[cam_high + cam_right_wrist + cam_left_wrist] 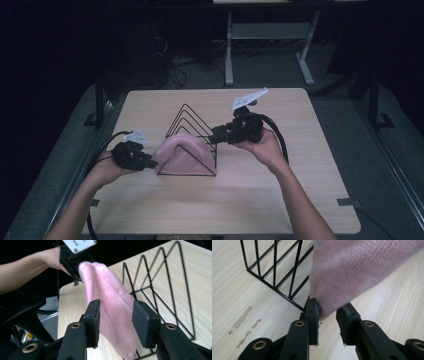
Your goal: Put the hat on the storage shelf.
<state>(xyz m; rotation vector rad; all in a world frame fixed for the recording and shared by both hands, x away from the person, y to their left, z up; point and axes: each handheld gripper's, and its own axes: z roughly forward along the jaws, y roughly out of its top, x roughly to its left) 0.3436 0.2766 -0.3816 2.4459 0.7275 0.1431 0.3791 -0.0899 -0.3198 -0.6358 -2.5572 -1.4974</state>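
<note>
A pink knitted cloth lies draped through the front of a black wire rack in the middle of the table. My left gripper sits at the cloth's left end. In the left gripper view the cloth's tip hangs between the parted jaws; it brushes one pad and stands clear of the other. My right gripper is at the rack's right side. Its jaws stand wide apart around the cloth without pressing on it. Beyond them the left gripper meets the cloth's far end.
The light wooden table has bare room in front of and to the right of the rack. The rack's wire triangles stand close beside the cloth, and its base wires run just left of my left jaws. Dark floor and desk legs lie behind.
</note>
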